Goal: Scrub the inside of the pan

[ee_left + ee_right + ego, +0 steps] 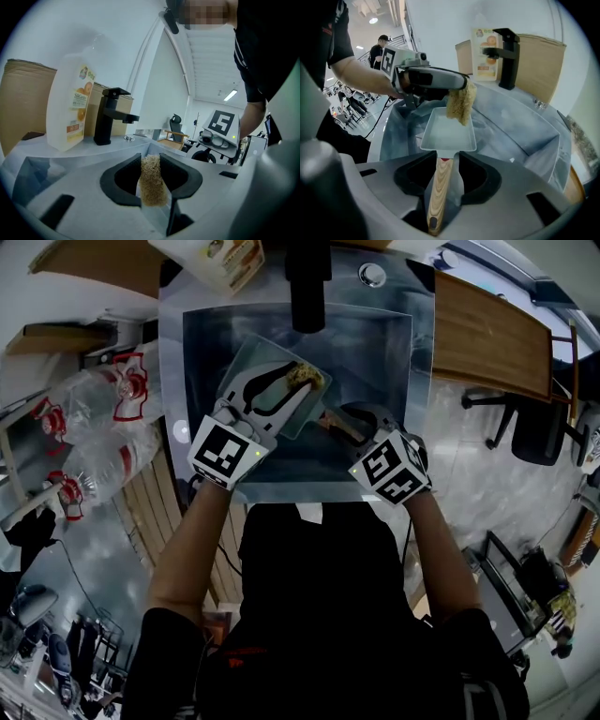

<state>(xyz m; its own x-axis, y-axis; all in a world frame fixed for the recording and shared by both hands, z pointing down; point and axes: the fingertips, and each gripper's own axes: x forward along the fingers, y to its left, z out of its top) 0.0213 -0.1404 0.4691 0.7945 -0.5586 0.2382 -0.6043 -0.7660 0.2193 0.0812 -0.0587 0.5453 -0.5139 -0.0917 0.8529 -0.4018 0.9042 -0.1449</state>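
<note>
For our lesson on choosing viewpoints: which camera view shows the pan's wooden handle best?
The right gripper view: the wooden handle runs lengthwise between the right gripper's open jaws, grain visible. The head view shows only a short stretch of it beside the rectangular pan. The left gripper view doesn't show it.

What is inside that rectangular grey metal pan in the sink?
The rectangular grey metal pan looks bare inside. A tan fibrous scrubbing pad, pinched by the fingers of the left gripper, hangs over its far end, hiding the floor there.
</note>
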